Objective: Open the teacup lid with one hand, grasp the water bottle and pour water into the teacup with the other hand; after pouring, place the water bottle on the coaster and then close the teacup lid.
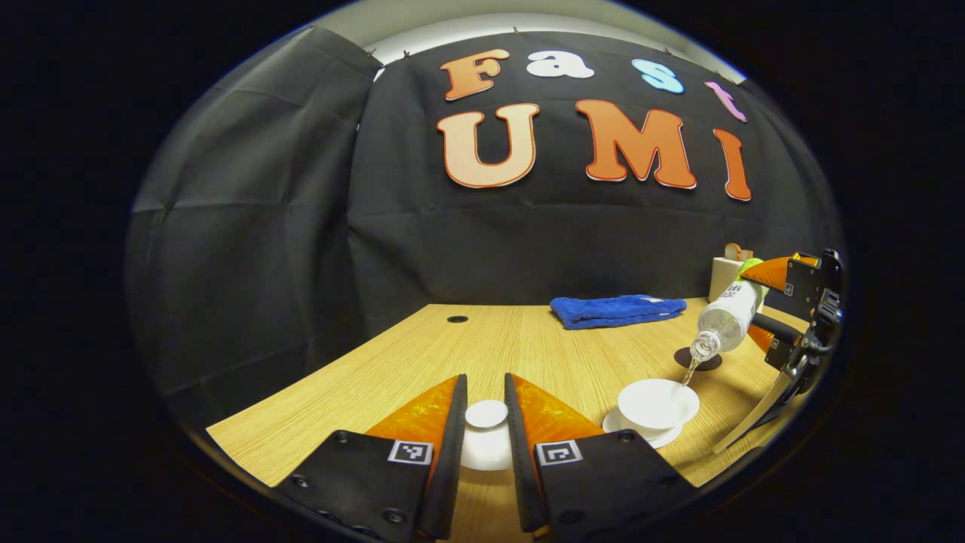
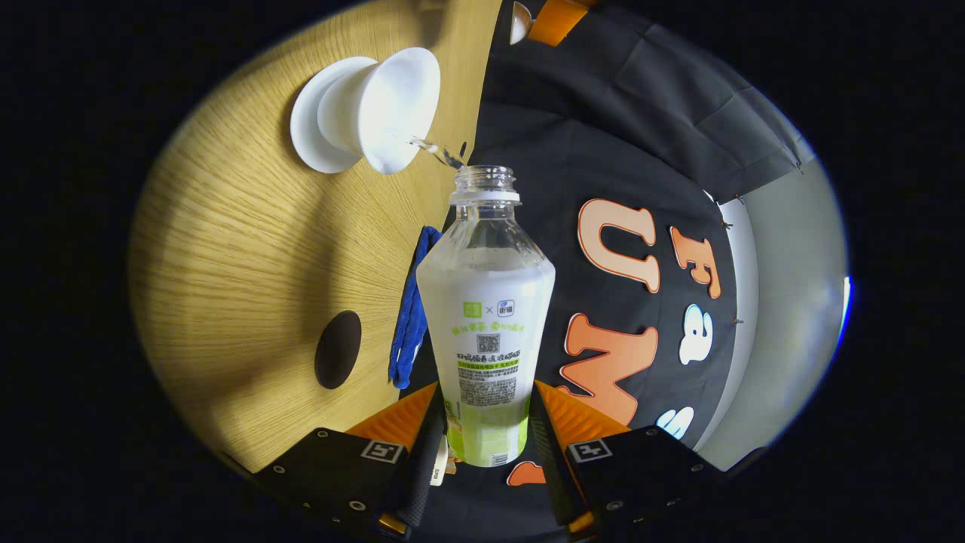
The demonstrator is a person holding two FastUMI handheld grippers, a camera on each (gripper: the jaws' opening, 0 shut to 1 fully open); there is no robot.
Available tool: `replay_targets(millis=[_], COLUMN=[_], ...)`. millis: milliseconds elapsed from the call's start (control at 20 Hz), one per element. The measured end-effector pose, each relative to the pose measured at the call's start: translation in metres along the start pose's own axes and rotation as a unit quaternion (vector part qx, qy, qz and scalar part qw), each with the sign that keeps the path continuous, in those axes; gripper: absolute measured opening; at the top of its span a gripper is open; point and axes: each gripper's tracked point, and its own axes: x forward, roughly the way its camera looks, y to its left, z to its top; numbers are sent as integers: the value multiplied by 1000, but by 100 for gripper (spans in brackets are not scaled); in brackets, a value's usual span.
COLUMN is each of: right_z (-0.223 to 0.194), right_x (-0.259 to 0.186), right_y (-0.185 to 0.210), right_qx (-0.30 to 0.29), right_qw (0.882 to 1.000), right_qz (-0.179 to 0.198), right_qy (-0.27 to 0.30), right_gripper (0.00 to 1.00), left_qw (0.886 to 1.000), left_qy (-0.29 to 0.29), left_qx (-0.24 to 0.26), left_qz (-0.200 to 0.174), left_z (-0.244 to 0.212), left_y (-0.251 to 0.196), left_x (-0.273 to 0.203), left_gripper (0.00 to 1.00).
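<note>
Water bottle (image 2: 486, 317), tipped mouth-down over the teacup (image 1: 657, 405) on the tabletop (image 1: 520, 343), is clamped at its base in my right hand-held gripper (image 2: 488, 422), and a thin stream runs into the cup. I judge pouring is under way. Next I must right the bottle and set it on the dark coaster (image 1: 697, 360) just behind the cup. My left hand-held gripper (image 1: 486, 422) grips the lid (image 1: 486, 434). The bottle's label print is too small to read.

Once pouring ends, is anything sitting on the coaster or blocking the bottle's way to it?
Nothing visible does. The coaster lies bare on the table, just below the tilted water bottle held by the right gripper; the teacup sits nearer, off to the side.
</note>
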Motion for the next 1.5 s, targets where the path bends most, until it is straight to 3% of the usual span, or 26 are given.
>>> replay_targets(millis=[600, 1200, 1500], right_z=[4, 6, 8], right_x=[0, 0, 1], right_y=[-6, -12, -14], right_qx=[-64, -120, -136], right_qw=[997, 987, 984], right_qz=[-37, -102, -103], right_qy=[-25, -43, -57], right_gripper=[64, 65, 64], left_qw=[1000, 1000, 1000], left_qy=[3, -3, -6], left_qx=[18, 28, 25], left_qz=[-2, -5, -2], left_z=[3, 7, 10], left_y=[2, 3, 4], left_x=[-3, -9, -11], left_gripper=[36, 36, 34])
